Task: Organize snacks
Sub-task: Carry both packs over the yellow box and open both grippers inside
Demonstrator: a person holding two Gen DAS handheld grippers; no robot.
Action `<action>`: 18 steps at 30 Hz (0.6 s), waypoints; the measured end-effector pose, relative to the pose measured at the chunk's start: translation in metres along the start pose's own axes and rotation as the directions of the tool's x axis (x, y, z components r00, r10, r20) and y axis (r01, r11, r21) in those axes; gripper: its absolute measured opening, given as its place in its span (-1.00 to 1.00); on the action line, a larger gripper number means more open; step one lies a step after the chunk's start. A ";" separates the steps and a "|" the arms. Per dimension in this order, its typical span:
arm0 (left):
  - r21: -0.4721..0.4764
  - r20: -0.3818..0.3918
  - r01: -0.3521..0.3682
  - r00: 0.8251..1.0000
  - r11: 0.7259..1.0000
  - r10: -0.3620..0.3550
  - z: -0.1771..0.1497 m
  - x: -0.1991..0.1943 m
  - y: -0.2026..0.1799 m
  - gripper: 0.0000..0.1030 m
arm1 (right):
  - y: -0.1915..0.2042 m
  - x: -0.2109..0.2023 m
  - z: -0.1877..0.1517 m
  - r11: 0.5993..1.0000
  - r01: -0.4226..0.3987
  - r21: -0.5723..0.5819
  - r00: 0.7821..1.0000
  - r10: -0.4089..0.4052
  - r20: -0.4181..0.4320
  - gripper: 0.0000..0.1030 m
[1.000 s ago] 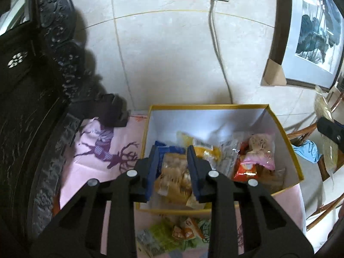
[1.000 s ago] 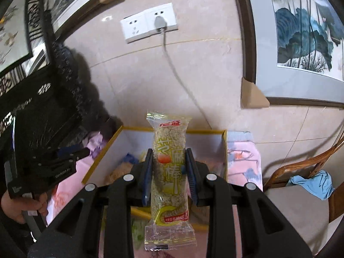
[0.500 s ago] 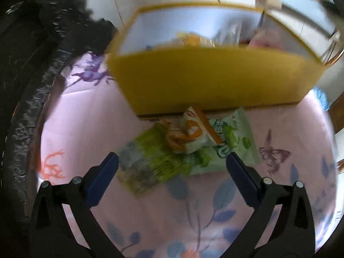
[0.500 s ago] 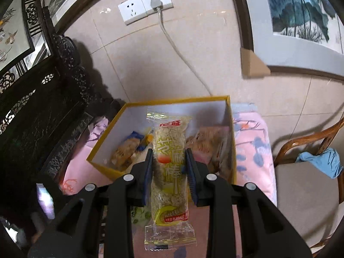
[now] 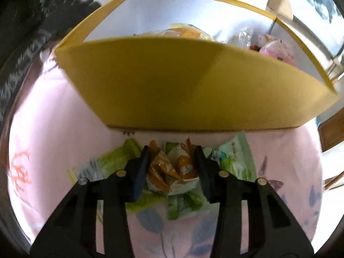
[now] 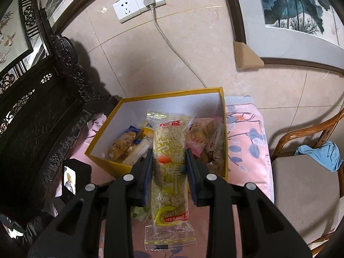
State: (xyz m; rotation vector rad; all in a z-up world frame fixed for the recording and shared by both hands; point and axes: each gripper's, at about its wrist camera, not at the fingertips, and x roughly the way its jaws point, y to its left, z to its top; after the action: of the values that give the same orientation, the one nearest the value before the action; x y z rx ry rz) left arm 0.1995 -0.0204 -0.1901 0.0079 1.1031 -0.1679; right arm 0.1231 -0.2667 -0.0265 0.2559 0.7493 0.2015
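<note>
Left wrist view: our left hand-held gripper (image 5: 171, 167) closing around an orange snack packet (image 5: 169, 169)
It lies before the yellow box (image 5: 193, 90); our right hand-held gripper (image 6: 168, 169) clamps a sesame stick packet (image 6: 169, 161) above the box

The box (image 5: 193, 90) was yellow outside and white inside. The cloth (image 5: 53, 150) was pink with blue leaves and an orange motif. The packets (image 5: 234, 161) under the orange-and-white packet (image 5: 172, 172) were green. The bar wrapper (image 6: 169, 163) was clear with yellow print.
</note>
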 end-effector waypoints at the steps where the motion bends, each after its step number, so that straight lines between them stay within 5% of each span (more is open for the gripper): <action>1: -0.007 -0.003 0.009 1.000 1.000 -0.009 -0.001 -0.005 0.002 -0.22 | 0.000 -0.003 0.000 1.000 -0.002 0.001 1.000 0.002 0.004 -0.43; 9: -0.063 0.147 0.023 0.989 0.998 -0.013 0.008 -0.107 0.031 -0.21 | 0.011 -0.027 0.010 0.999 -0.028 -0.016 0.997 0.029 0.068 -0.43; 13: -0.064 0.337 -0.052 0.939 0.997 0.070 0.056 -0.168 0.023 -0.21 | 0.011 -0.026 0.018 0.999 -0.046 -0.008 0.996 0.047 0.079 -0.43; 18: -0.053 0.419 -0.077 0.903 0.996 0.092 0.117 -0.173 0.011 -0.20 | 0.008 -0.002 0.049 0.999 -0.049 -0.006 0.995 0.049 0.082 -0.43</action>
State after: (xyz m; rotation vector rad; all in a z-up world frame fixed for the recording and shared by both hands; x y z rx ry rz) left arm 0.2291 0.0025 0.0163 -0.0120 0.6703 -0.0660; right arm 0.1550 -0.2676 0.0120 0.2780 0.6613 0.2376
